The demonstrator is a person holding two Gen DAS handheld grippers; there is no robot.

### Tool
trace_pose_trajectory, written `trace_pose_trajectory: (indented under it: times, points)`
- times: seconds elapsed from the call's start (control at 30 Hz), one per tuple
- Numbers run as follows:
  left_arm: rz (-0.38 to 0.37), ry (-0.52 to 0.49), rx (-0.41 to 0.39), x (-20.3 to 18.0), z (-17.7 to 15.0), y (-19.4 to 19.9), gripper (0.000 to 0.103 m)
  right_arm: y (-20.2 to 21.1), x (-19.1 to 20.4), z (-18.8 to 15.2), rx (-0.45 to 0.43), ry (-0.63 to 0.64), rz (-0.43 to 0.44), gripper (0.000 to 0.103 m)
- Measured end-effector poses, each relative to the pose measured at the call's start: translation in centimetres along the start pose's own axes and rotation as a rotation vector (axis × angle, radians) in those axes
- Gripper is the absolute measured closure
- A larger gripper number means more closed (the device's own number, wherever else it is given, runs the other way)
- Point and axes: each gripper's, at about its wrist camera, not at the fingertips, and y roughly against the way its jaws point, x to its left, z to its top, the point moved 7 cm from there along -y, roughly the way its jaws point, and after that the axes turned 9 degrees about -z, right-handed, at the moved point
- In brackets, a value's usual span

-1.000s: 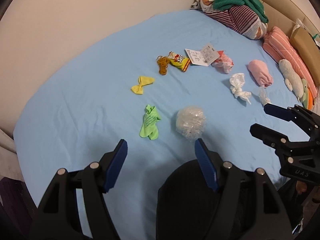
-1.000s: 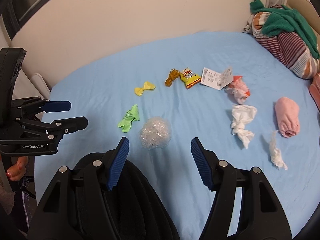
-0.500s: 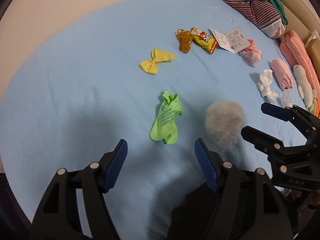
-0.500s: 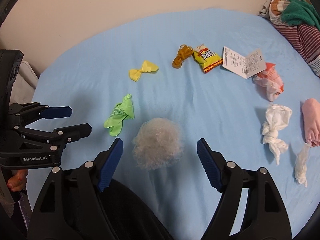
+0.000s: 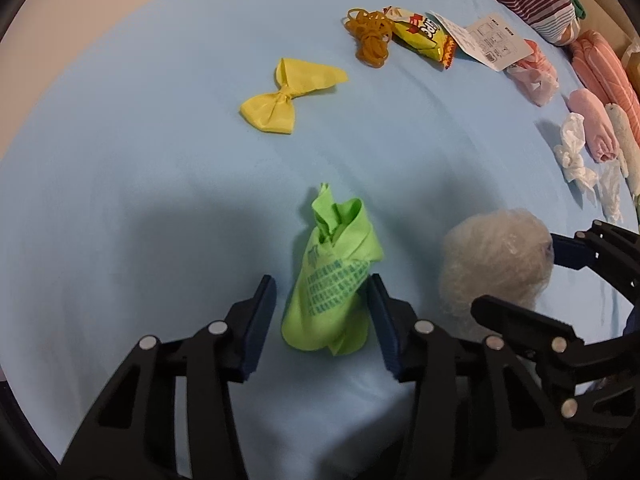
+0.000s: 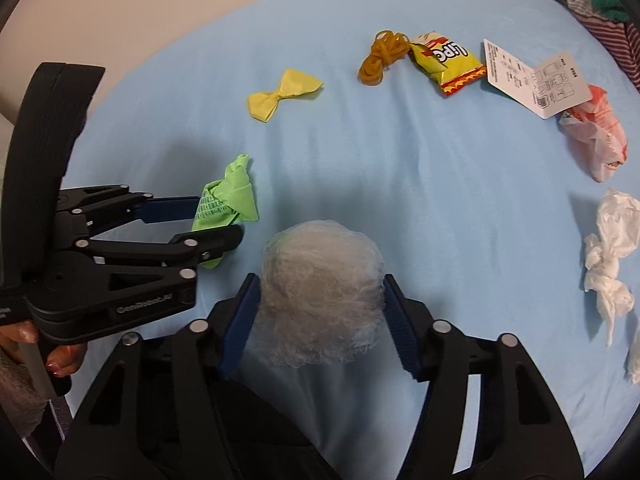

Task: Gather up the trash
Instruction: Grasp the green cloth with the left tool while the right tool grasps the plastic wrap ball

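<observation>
Left wrist view: my left claw (image 5: 322,322) sits low over the blue bed sheet (image 5: 140,184), its pads apart on either side of the green wrapper (image 5: 332,280). The right pad just touches the wrapper's edge; the left pad stands clear of it, so nothing is clamped. The wrapper lies crumpled on the sheet. Just to its right is the plastic ball (image 5: 496,256), with my right claw (image 5: 532,280) straddling it. Farther up lie a yellow bow (image 5: 290,96), a bunch of rubber bands (image 5: 370,38), a chip bag (image 5: 422,34), a paper tag (image 5: 494,42), a pink-white bag (image 5: 534,76) and white tissue (image 5: 574,152). Rolled clothes (image 5: 592,128) line the right edge.

Right wrist view: my right claw (image 6: 320,320) has its pads spread wide, flanking the plastic ball (image 6: 320,292), which fills the gap between them. Whether they press it I cannot tell. The ball rests on the sheet (image 6: 440,208). At left, my left claw (image 6: 216,222) reaches around the green wrapper (image 6: 226,204), fingers parted. Beyond are the bow (image 6: 284,94), rubber bands (image 6: 384,56), chip bag (image 6: 446,60), tag (image 6: 534,76), pink-white bag (image 6: 598,136) and tissue (image 6: 610,248).
</observation>
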Motion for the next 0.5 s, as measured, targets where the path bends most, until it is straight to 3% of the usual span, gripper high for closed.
trace_pose_trajectory:
  times: [0.07,0.1,0.13,0.5]
  points:
    - [0.008,-0.016,-0.009,-0.1,0.2,-0.1,0.07,0.1,0.0,0.3,-0.006,0.005,-0.001,0.053]
    - [0.004,-0.017,-0.014,0.0,0.3,0.0,0.081,0.2,0.0,0.4,-0.009,0.005,0.0,0.054]
    - [-0.005,-0.012,-0.016,0.1,0.4,0.0,0.083,0.2,-0.1,0.5,-0.011,0.001,0.002,0.056]
    - [0.0,-0.071,-0.064,-1.8,0.1,3.3,0.088,3.3,-1.3,1.6,-0.063,-0.022,-0.029,0.061]
